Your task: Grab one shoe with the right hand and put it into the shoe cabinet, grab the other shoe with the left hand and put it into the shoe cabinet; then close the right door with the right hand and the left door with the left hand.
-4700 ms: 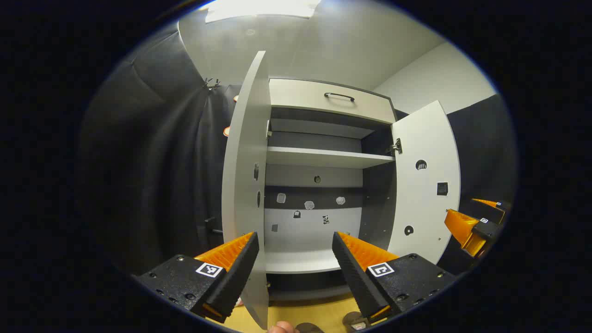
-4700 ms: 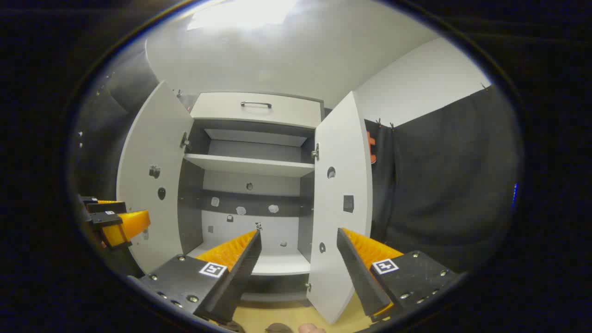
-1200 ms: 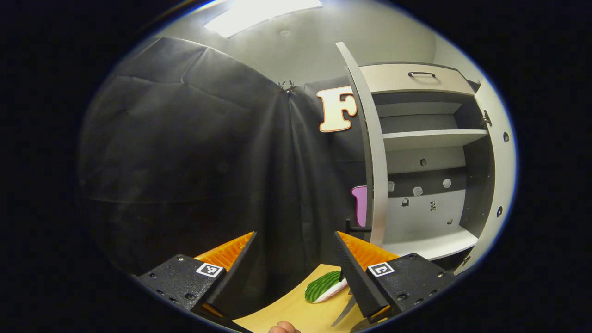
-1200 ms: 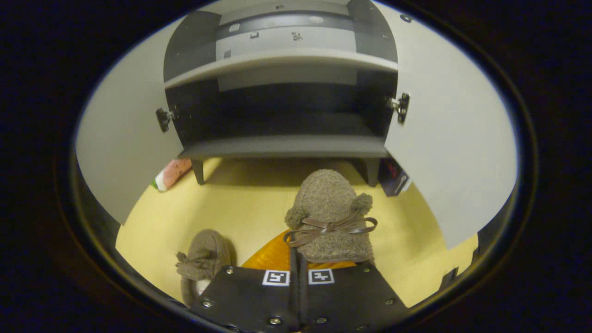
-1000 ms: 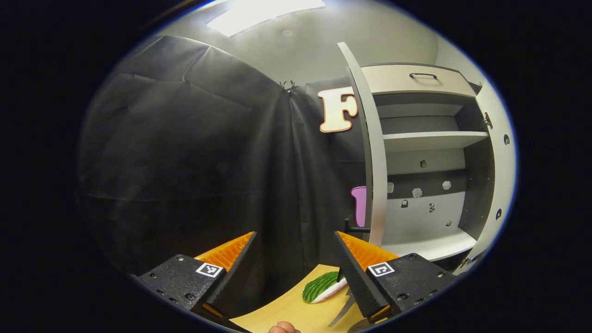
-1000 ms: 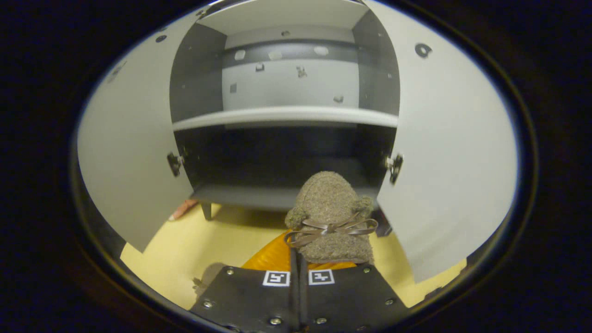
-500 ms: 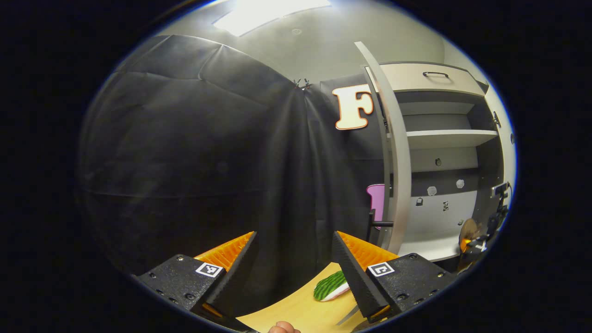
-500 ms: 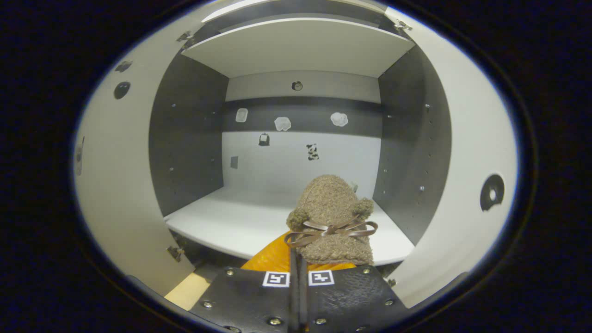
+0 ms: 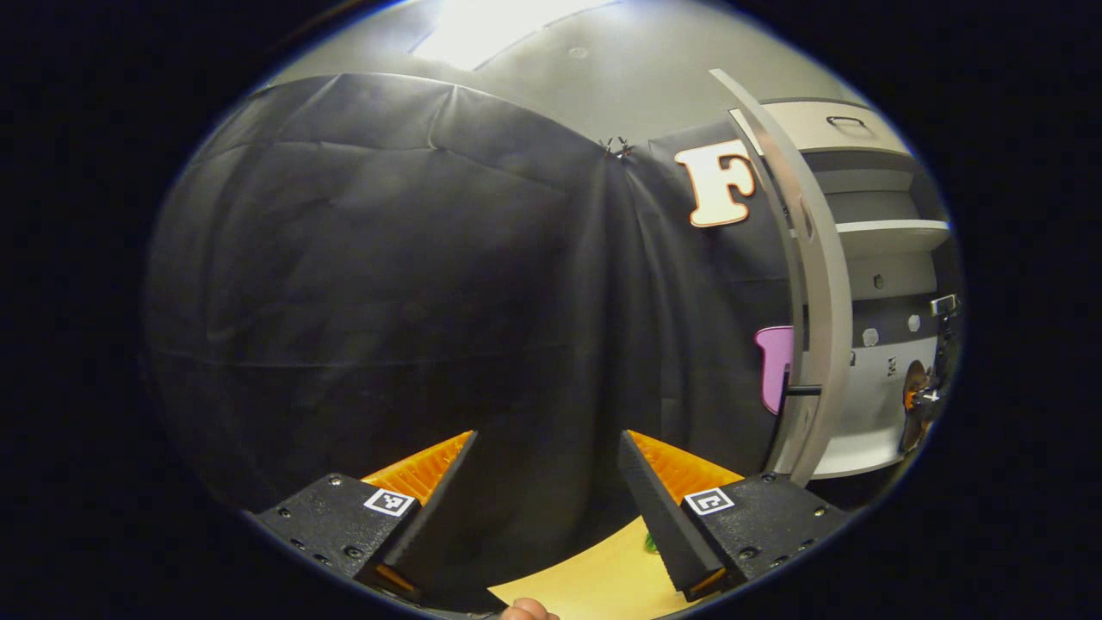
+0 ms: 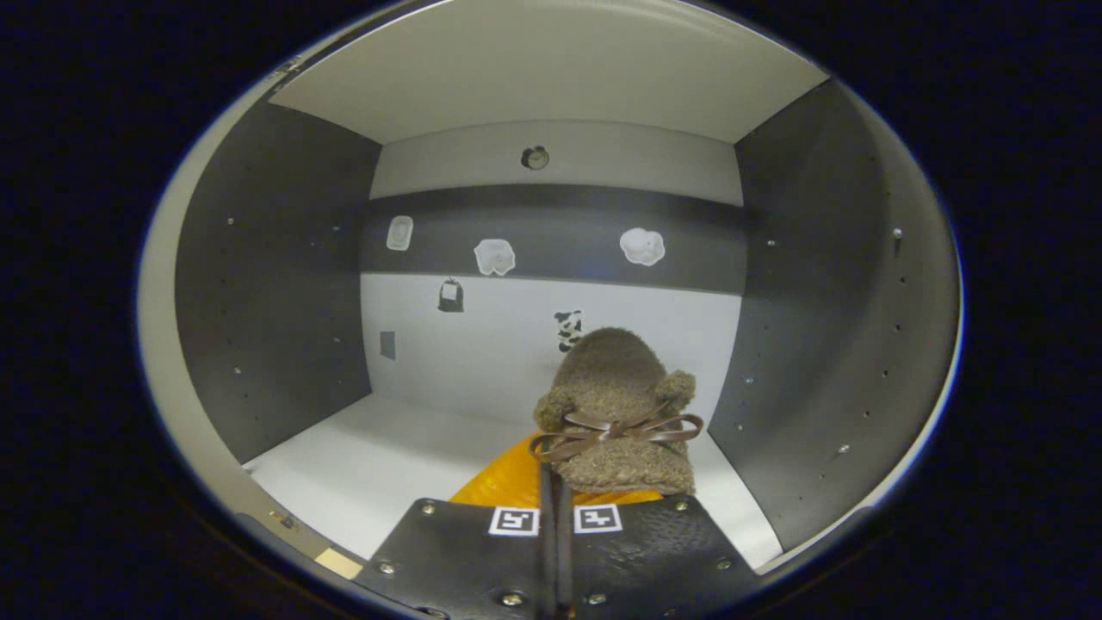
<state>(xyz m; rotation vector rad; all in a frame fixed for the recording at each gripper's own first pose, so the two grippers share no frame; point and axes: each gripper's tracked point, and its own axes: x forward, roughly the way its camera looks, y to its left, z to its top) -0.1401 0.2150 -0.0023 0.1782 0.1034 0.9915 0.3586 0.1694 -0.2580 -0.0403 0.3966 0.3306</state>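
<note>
My right gripper (image 10: 553,472) is shut on a brown fuzzy slipper (image 10: 613,405) with a ribbon bow. It holds the slipper inside the shoe cabinet, just above the white shelf (image 10: 387,465), toe towards the back panel. The fingertips are hidden under the slipper. My left gripper (image 9: 547,448) stands open with nothing between its fingers, facing the black cloth wall. In the left gripper view the cabinet (image 9: 887,232) sits at the far right. Its left door (image 9: 818,284) is open and seen nearly edge-on. Far off, the right gripper (image 9: 919,398) with the slipper reaches into the cabinet.
The cabinet's dark side walls (image 10: 267,284) close in left and right of the slipper, with another shelf above (image 10: 551,69). A drawer with a handle (image 9: 848,122) tops the cabinet. Wooden floor (image 9: 594,581) lies below my left gripper, with a bit of something green (image 9: 652,542).
My right gripper lifted the slipper off the floor and carried it forward into the cabinet compartment. The left gripper view has swung left, away from the cabinet; the gripper stays open.
</note>
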